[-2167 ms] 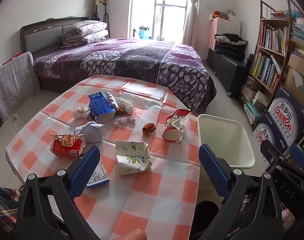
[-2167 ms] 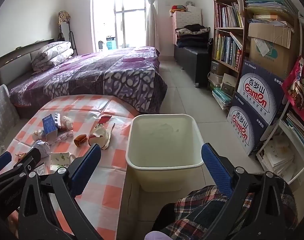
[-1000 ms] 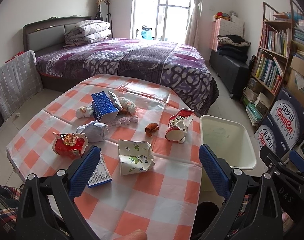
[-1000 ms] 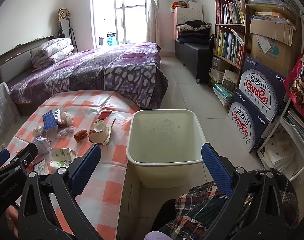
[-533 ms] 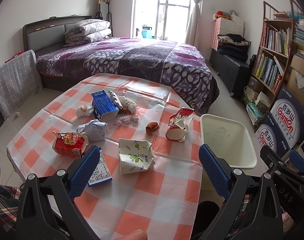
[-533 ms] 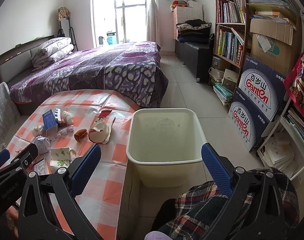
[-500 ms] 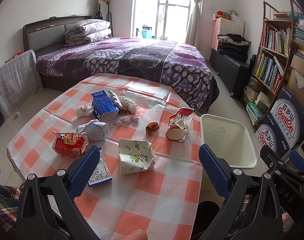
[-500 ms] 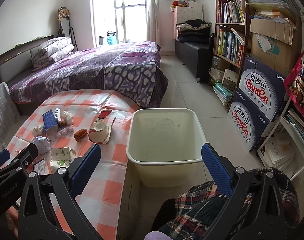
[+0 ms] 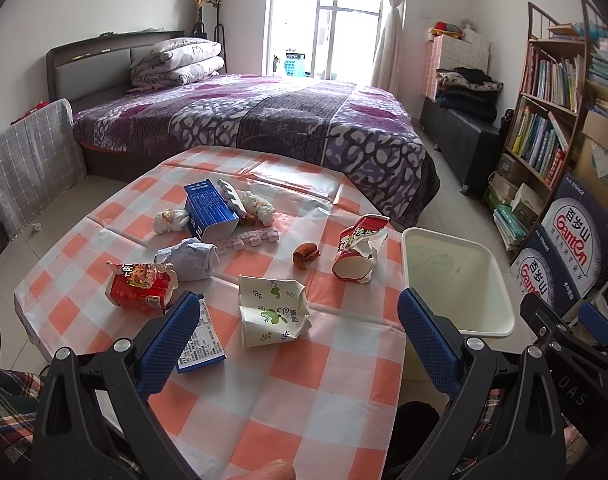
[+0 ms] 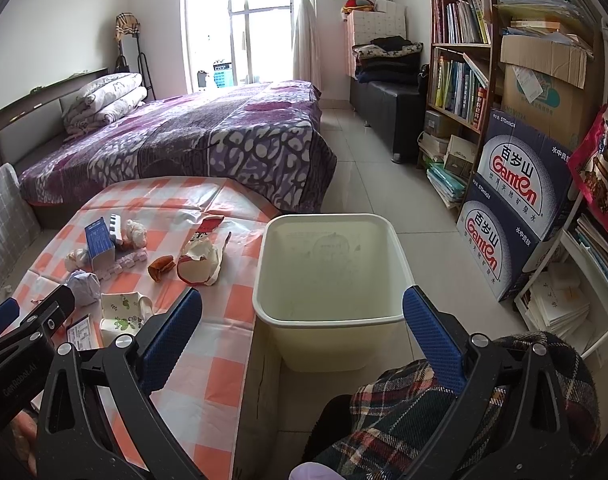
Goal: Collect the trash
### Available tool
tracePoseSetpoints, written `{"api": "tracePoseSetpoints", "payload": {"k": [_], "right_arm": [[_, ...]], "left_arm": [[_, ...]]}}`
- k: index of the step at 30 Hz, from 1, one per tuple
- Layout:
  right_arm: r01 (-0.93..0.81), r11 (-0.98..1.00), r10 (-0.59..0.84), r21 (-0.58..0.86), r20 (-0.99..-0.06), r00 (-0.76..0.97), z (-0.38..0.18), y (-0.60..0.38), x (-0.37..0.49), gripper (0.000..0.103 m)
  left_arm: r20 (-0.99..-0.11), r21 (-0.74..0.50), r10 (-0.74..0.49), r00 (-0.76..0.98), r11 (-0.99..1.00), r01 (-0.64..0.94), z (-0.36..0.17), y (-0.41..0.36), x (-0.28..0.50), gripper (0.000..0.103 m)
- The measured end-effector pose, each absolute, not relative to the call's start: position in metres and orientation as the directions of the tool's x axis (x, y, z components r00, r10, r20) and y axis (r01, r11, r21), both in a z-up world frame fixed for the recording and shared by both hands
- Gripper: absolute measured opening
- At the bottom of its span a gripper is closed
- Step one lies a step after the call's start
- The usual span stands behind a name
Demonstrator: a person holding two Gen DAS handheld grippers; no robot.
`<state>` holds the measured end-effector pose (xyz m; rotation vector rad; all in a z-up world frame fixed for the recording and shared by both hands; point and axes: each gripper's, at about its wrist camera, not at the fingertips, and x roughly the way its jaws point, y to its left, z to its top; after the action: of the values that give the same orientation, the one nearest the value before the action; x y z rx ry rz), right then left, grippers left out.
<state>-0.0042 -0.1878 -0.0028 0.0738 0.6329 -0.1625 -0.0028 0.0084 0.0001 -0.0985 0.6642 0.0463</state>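
Left wrist view: the left gripper hangs above the near part of the checked surface, fingers wide and empty; a crumpled white carton lies between the fingertips, other trash beyond. The right gripper hovers level, fingers wide, with the cream bin between them, beside the surface's edge

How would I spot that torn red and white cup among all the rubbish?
Find the checked table, then its edge beside the cream bin. The torn cup lies on its side there, nearest the bin, next to a small brown scrap. Only it shows a round white mouth under ragged red paper.
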Motion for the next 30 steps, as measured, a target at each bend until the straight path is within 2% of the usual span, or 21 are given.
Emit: {"api": "tracePoseSetpoints", "payload": {"k": [30], "right_arm": [[0.172, 0.985, -0.124, 0.023, -0.6, 0.79, -0.0005, -0.1885, -0.0045, 0.096]], "left_arm": [[-0.626, -0.079, 0.018, 0.78, 0.993, -0.086, -0.0048, 0.0172, -0.0055, 0.096]]}}
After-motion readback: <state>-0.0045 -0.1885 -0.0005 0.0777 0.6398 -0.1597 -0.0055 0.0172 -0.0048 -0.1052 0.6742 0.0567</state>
